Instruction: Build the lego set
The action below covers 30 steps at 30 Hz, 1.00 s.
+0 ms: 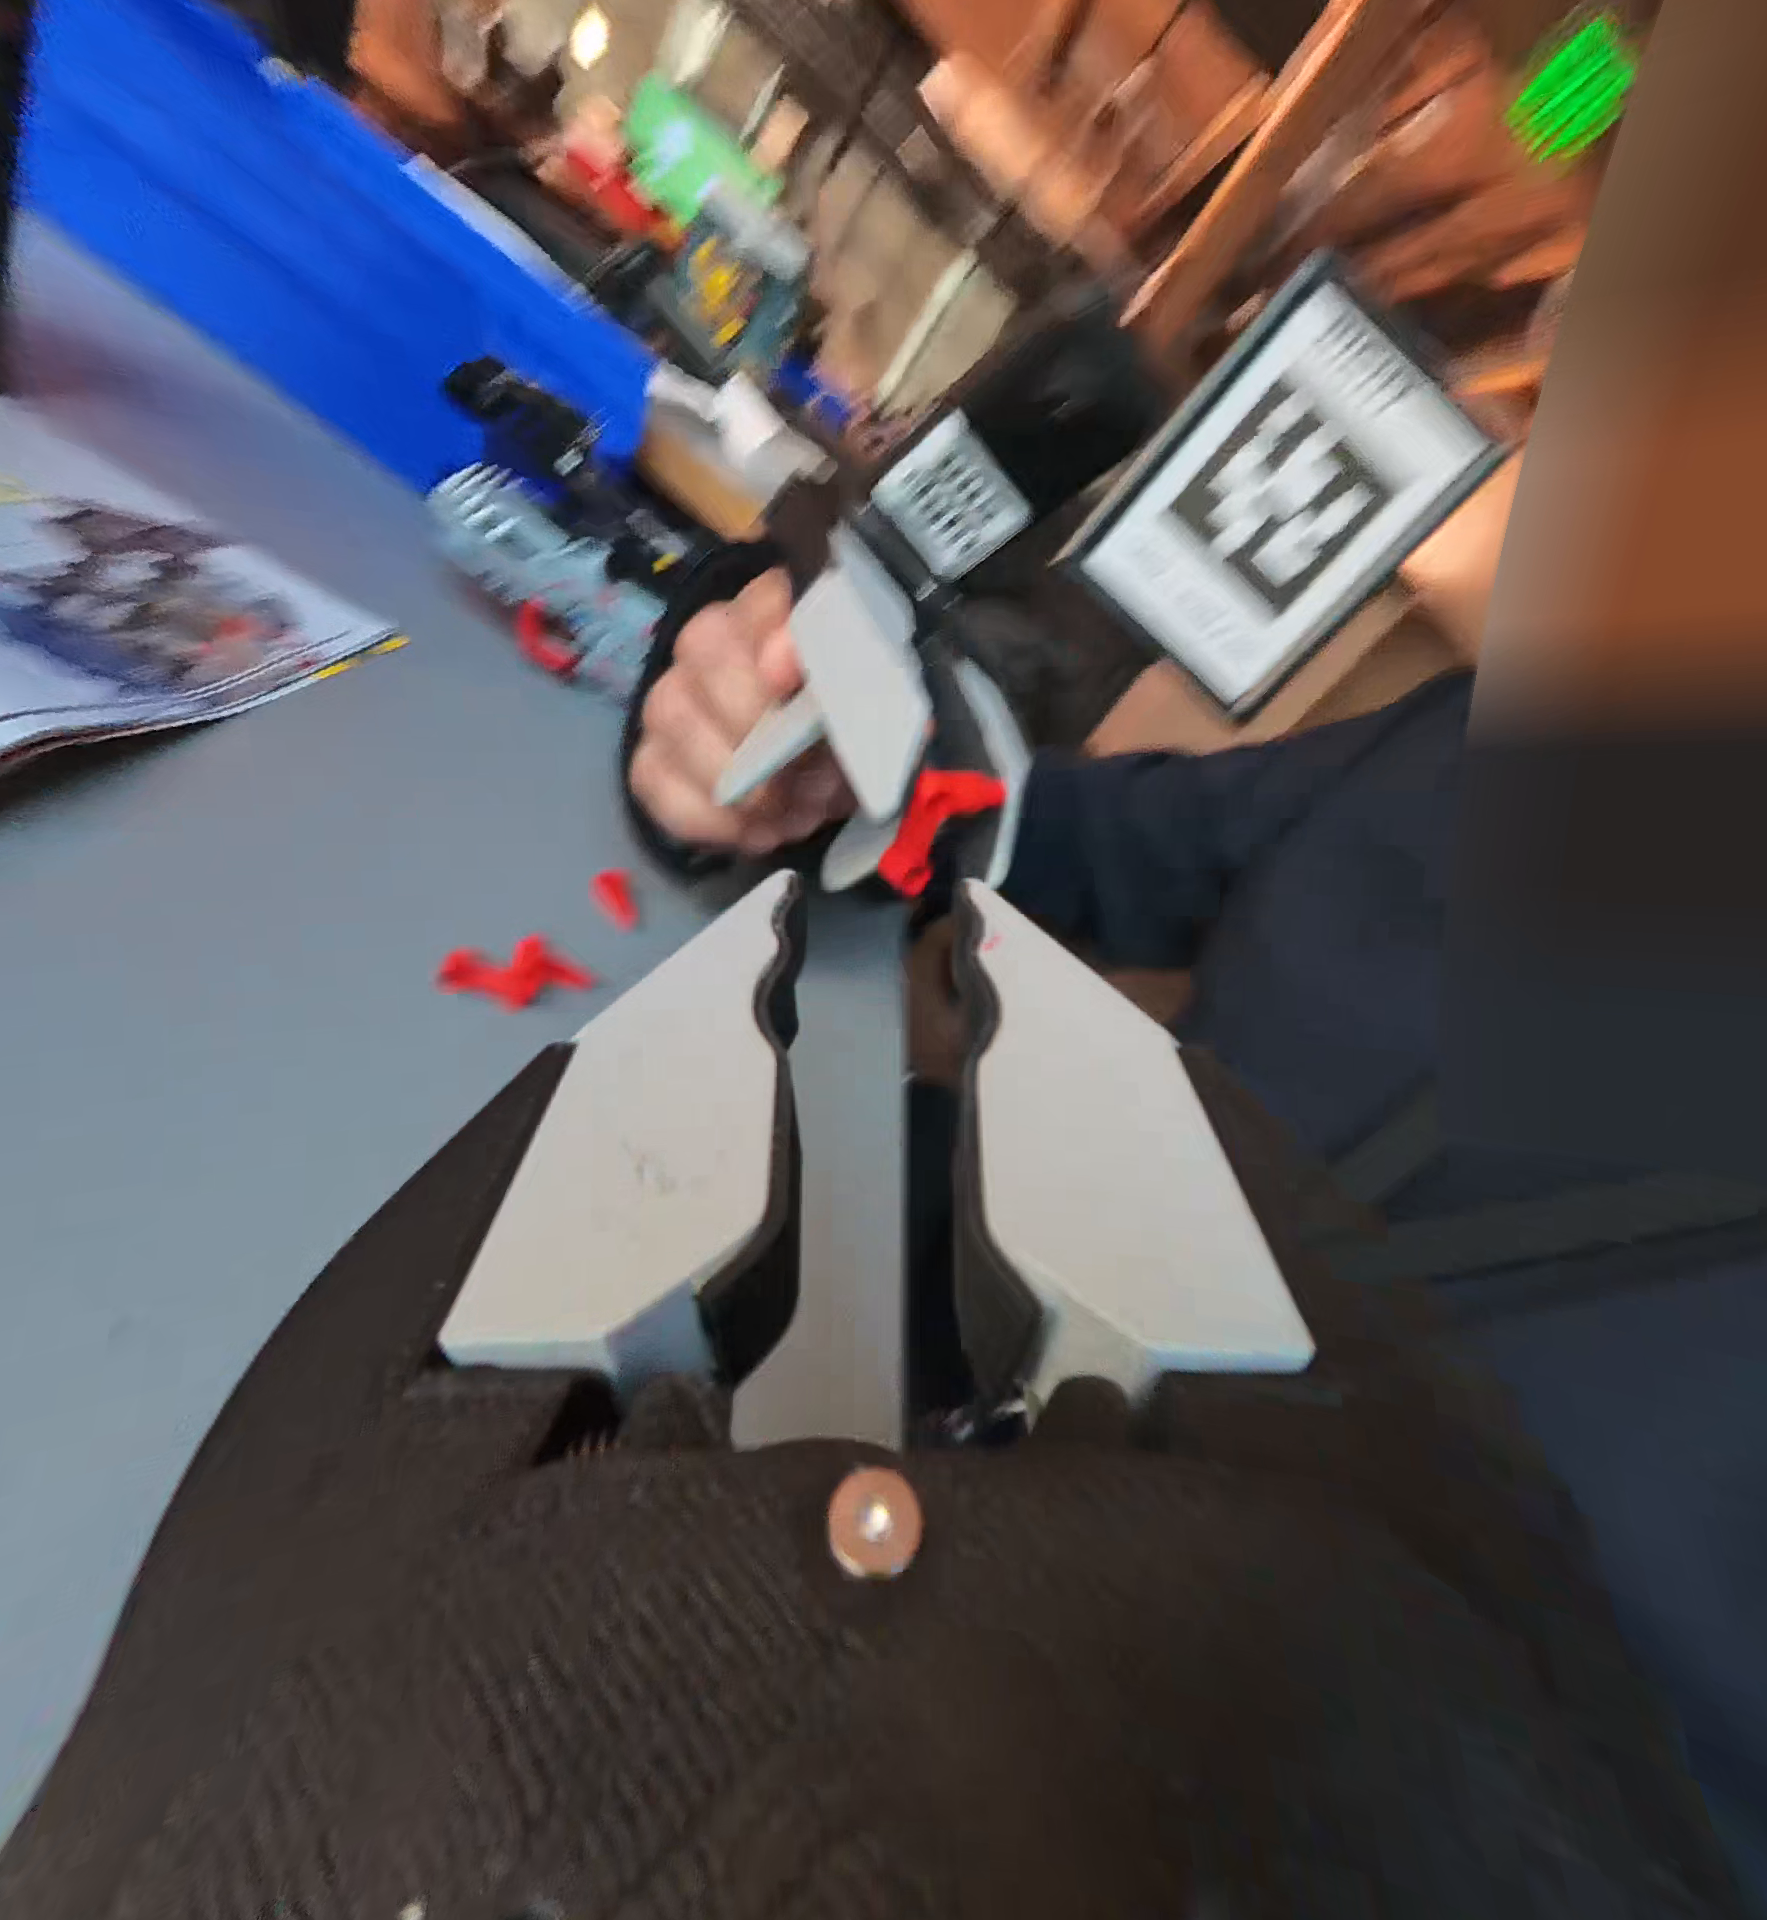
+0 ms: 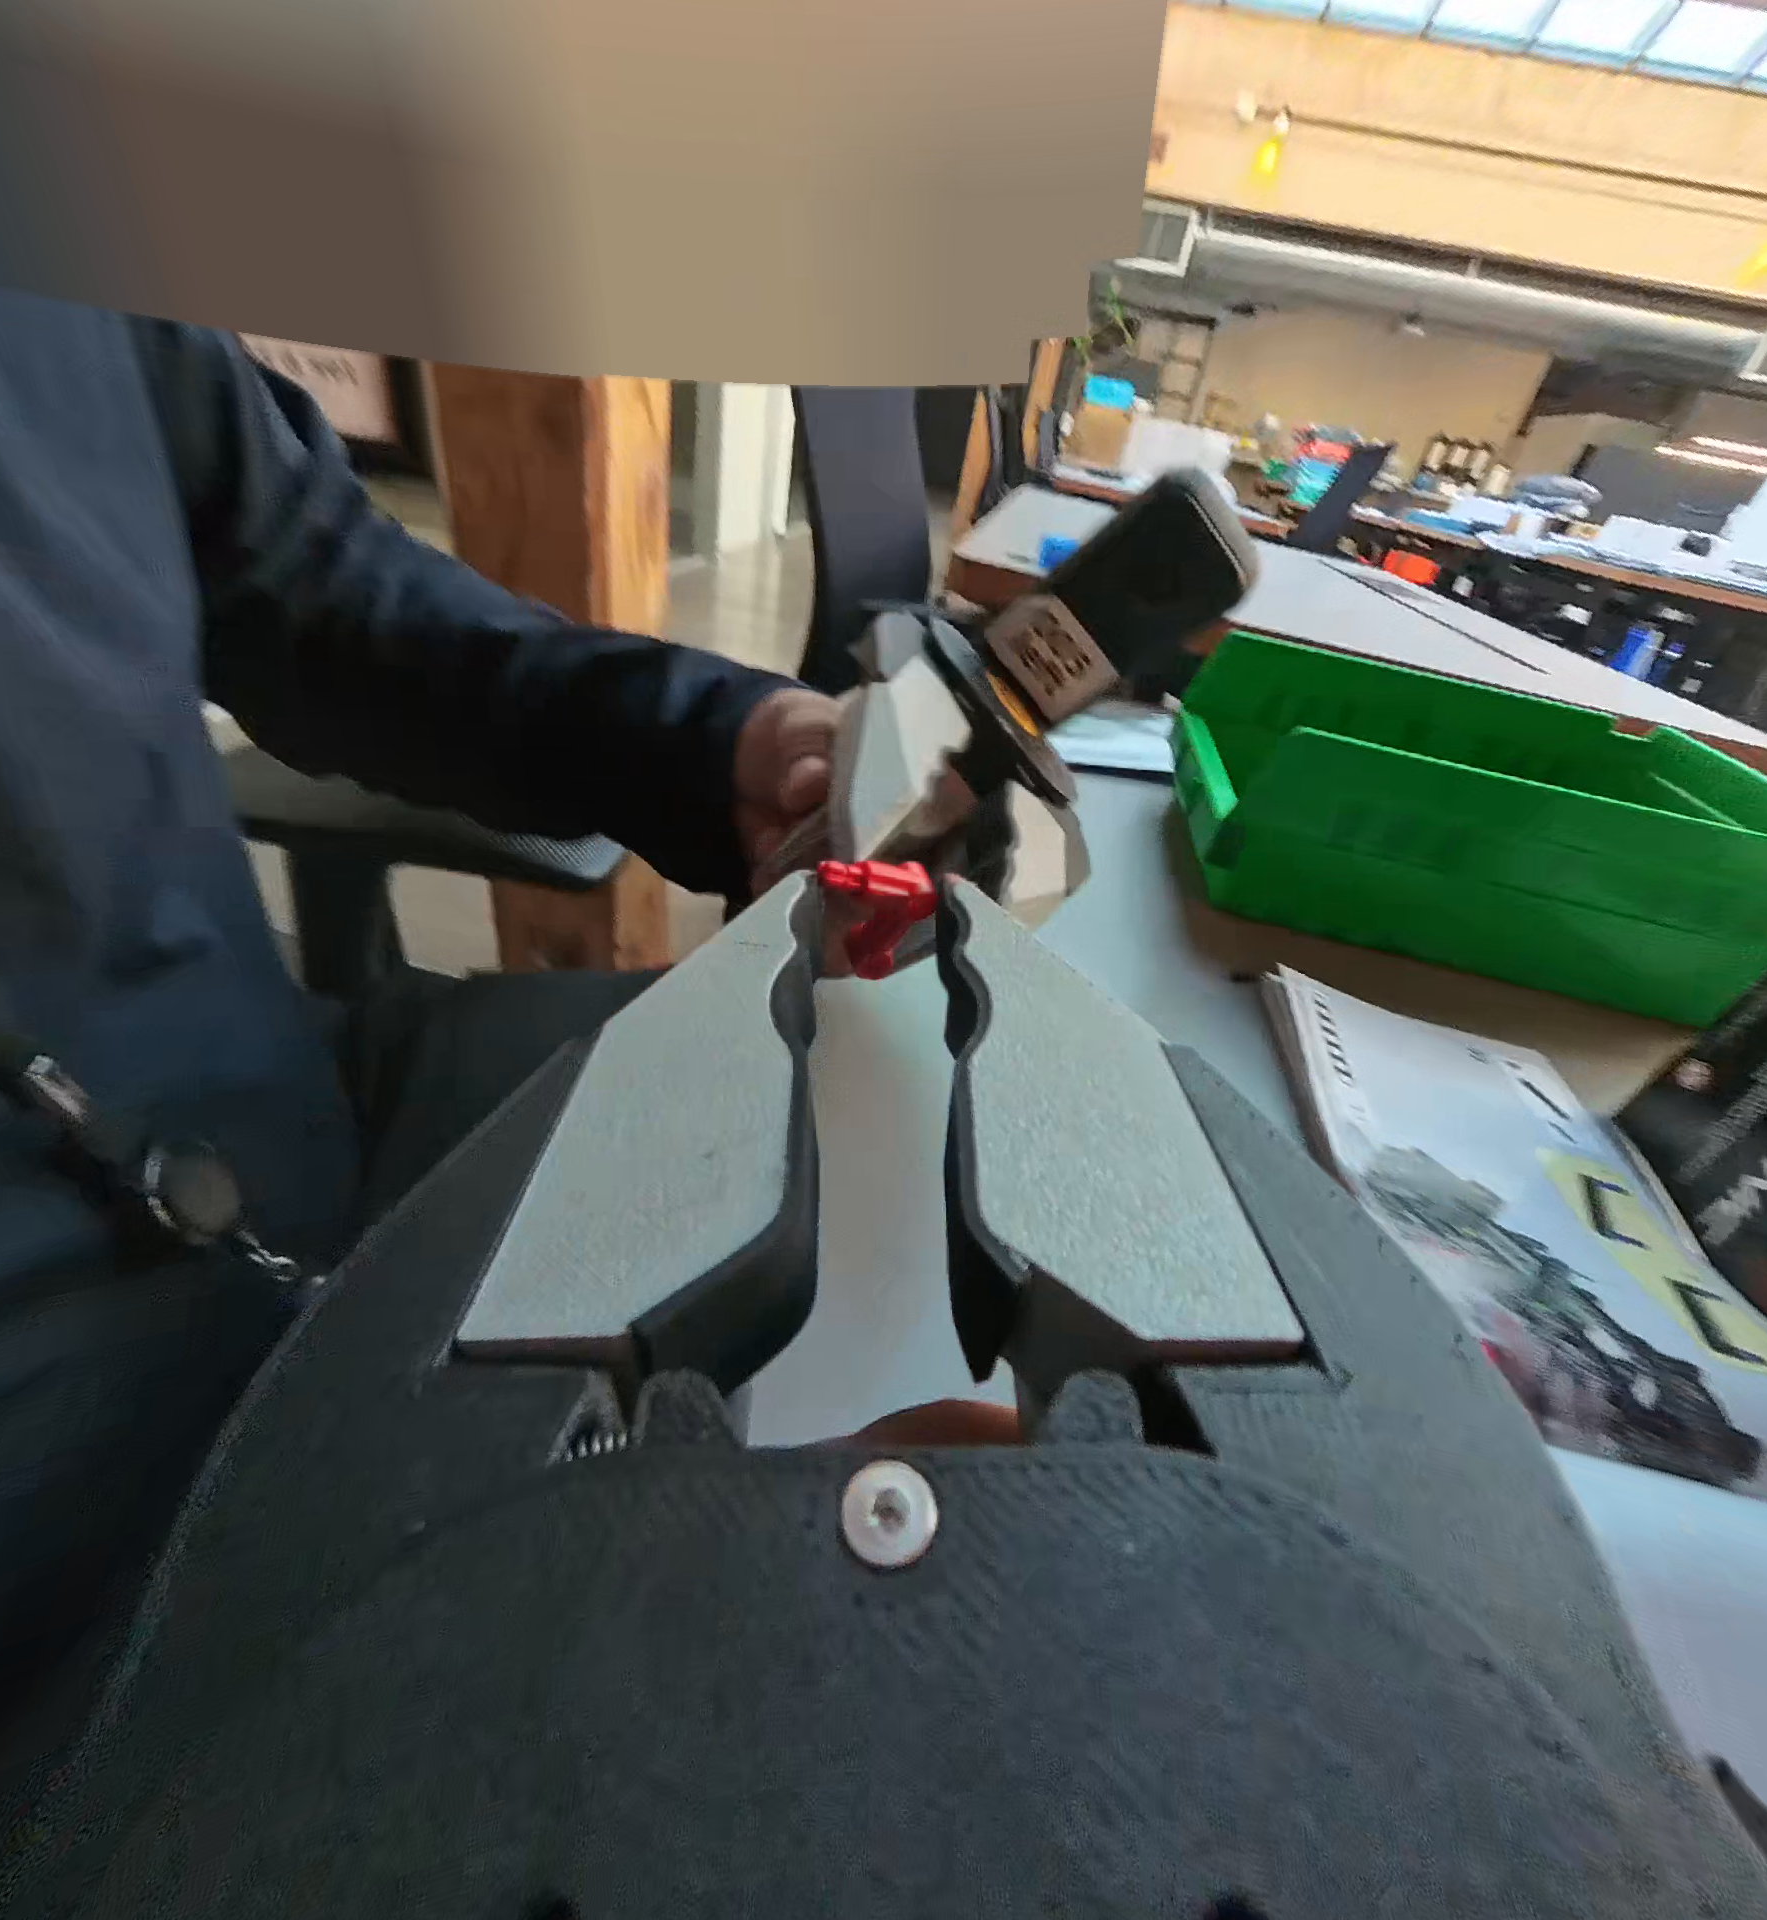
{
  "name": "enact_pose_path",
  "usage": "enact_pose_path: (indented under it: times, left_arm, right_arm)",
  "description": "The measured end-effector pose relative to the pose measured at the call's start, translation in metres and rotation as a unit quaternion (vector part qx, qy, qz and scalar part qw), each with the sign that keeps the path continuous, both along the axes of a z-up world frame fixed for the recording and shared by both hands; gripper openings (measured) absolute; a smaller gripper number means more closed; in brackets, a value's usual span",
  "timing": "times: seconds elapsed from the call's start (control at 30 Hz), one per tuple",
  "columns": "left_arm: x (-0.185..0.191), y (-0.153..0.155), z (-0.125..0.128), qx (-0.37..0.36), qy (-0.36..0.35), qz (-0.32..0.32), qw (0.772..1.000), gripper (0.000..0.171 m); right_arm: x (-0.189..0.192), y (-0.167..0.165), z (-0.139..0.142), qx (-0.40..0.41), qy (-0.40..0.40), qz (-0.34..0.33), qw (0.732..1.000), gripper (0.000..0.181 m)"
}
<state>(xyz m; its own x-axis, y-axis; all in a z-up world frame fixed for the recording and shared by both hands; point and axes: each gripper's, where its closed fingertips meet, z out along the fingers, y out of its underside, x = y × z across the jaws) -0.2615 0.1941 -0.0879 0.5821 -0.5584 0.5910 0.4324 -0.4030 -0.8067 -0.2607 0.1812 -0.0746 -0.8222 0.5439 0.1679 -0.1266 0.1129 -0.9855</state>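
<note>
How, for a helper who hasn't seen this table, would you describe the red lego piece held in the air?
Find the grey table with the instruction booklet. Near its edge, the right gripper pinches the red lego piece at its tip. The other red pieces lie loose on the table; only this one is lifted.

Each camera rides on a gripper, looking forward along its fingers from close above the grey table point(image 1: 183, 1091). The two views face each other. Both catch the same red piece point(image 1: 936, 816) point(image 2: 874, 904) near 12 o'clock, plus the booklet point(image 1: 110, 613) point(image 2: 1544, 1247) lying alongside.
</note>
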Motion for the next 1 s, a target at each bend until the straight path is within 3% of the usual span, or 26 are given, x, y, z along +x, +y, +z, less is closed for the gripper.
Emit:
enact_pose_path:
  times: [0.1, 0.2, 0.3, 0.4, 0.47, 0.6, 0.77, 0.9, 1.0]
  left_arm:
    - [0.009, 0.000, 0.016, 0.013, -0.070, -0.047, 0.996, 0.007]
    - [0.022, 0.003, 0.019, 0.004, -0.094, -0.075, 0.993, 0.012]
    - [0.026, 0.004, 0.019, -0.001, -0.110, -0.079, 0.991, 0.003]
    - [0.018, 0.011, 0.010, -0.039, -0.124, -0.042, 0.991, 0.003]
    - [0.005, 0.015, -0.015, -0.106, -0.101, 0.003, 0.989, 0.003]
    - [-0.013, 0.007, -0.066, -0.228, -0.025, 0.039, 0.973, 0.004]
    - [-0.008, 0.001, -0.086, -0.281, 0.007, 0.019, 0.959, 0.004]
    - [-0.005, 0.004, -0.098, -0.305, 0.052, 0.011, 0.951, 0.004]
    - [0.003, 0.005, -0.100, -0.311, 0.059, -0.004, 0.949, 0.004]
  right_arm:
    - [0.006, -0.003, 0.011, -0.044, -0.001, 0.024, 0.999, 0.017]
    - [0.010, -0.004, 0.013, -0.050, 0.003, 0.036, 0.998, 0.017]
    - [0.010, -0.001, 0.010, -0.042, -0.007, 0.033, 0.999, 0.016]
    - [0.002, 0.011, 0.000, 0.003, -0.022, -0.007, 1.000, 0.019]
    - [-0.007, 0.035, -0.011, 0.055, -0.045, -0.082, 0.994, 0.030]
    - [0.008, 0.090, -0.032, 0.127, -0.129, -0.222, 0.958, 0.025]
    - [0.041, 0.120, -0.092, 0.222, -0.247, -0.297, 0.895, 0.017]
    - [0.047, 0.116, -0.112, 0.179, -0.331, -0.329, 0.866, 0.014]
    - [0.044, 0.126, -0.113, 0.154, -0.329, -0.356, 0.861, 0.019]
